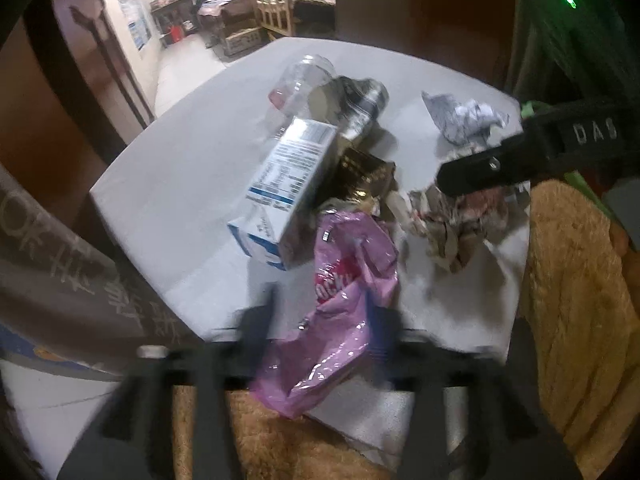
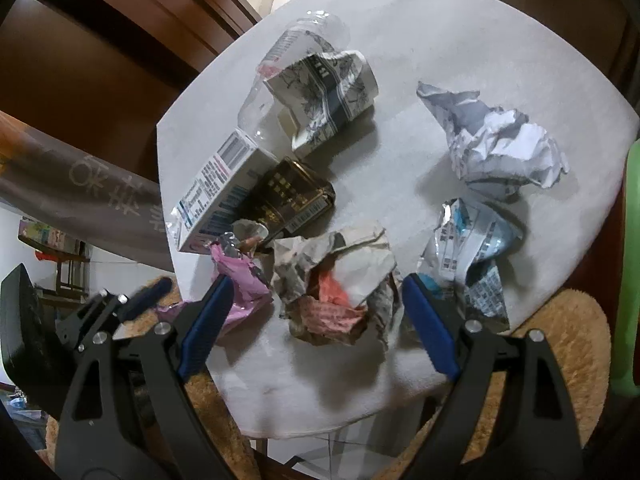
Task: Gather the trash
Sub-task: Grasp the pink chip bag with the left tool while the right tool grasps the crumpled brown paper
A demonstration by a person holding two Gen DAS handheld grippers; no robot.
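Straddling crumpled newspaper wad (image 2: 336, 280) at worktop (image 2: 440, 40) near edge: right claw (image 2: 316, 312) spreading wide, not touching. Hanging over that edge between left claw (image 1: 320, 320) part-spread fingers: pink wrapper (image 1: 340, 308).

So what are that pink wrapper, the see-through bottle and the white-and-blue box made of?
Pink wrapper: probably thin plastic film, glossy, with sharp highlights and soft creases. Bottle: clear plastic by the look, since the table shows through it. White-and-blue box: looks like printed cardboard, smooth, with crisp folded edges.
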